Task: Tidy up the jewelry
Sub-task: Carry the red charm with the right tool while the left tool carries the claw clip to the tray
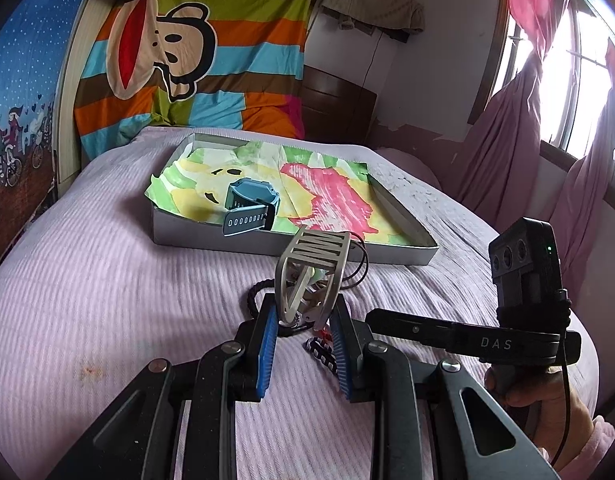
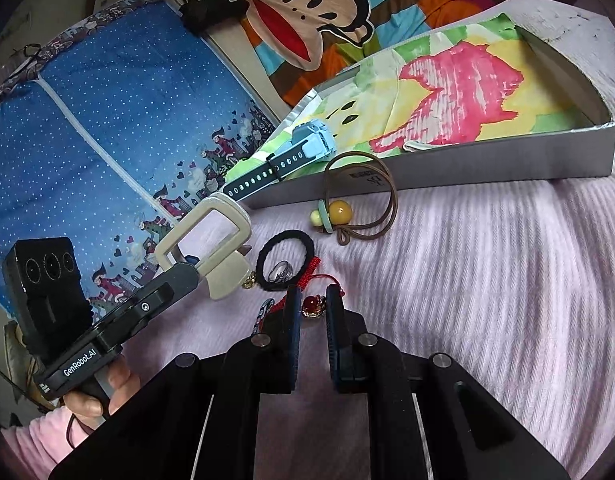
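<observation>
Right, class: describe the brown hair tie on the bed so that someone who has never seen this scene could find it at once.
Start at the shallow grey box lined with bright painted paper on the lilac bedspread. Just outside its front wall lies the brown hair tie, a thin double loop leaning against that wall. Unlike the plain black hair tie nearby, it carries a yellow bead and a pale green one.

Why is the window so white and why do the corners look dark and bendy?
In the left wrist view the window is blown out by daylight, washing the pink curtain with haze. In both views the fisheye lens bends straight edges, like the box rim in the right wrist view, and darkens the corners. The bedspread looks slightly soft.
</observation>
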The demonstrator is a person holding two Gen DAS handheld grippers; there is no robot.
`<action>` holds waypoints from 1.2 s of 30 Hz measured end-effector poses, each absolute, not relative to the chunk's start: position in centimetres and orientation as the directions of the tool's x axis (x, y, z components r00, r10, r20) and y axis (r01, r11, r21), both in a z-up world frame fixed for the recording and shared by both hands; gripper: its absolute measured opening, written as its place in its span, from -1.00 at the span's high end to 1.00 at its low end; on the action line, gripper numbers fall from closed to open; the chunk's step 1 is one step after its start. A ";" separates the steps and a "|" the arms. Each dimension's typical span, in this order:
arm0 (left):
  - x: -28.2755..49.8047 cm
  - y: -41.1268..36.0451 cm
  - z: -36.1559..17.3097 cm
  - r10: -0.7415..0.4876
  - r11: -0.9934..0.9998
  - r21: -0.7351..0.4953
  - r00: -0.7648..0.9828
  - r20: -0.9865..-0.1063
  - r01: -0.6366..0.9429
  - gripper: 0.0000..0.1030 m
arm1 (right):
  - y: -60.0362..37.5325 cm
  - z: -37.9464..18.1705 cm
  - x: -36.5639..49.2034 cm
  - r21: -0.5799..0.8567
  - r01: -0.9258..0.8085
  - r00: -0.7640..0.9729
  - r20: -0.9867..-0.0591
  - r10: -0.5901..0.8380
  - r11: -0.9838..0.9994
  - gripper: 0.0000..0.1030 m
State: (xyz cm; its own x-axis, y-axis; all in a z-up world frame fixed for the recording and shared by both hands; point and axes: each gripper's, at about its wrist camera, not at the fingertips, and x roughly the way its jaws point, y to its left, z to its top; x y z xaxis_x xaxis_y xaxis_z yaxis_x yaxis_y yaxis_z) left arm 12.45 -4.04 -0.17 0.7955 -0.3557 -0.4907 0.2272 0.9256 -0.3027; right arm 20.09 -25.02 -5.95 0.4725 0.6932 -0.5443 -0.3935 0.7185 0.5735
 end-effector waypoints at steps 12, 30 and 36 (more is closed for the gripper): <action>12.6 -4.0 -0.1 -0.359 0.924 -0.309 0.793 -0.491 0.227 0.53 | -25.8 -4.7 19.1 0.571 -0.409 0.471 -0.536 0.701 0.712 0.79; 13.2 -4.2 0.7 -0.352 0.925 -0.311 0.808 -0.473 0.220 0.53 | -27.2 -2.9 18.2 0.482 -0.387 0.561 -0.554 0.615 0.786 0.81; 15.4 -5.1 2.1 -0.346 0.925 -0.310 0.820 -0.456 0.218 0.53 | -27.2 -1.2 19.3 0.370 -0.372 0.672 -0.525 0.522 0.851 0.81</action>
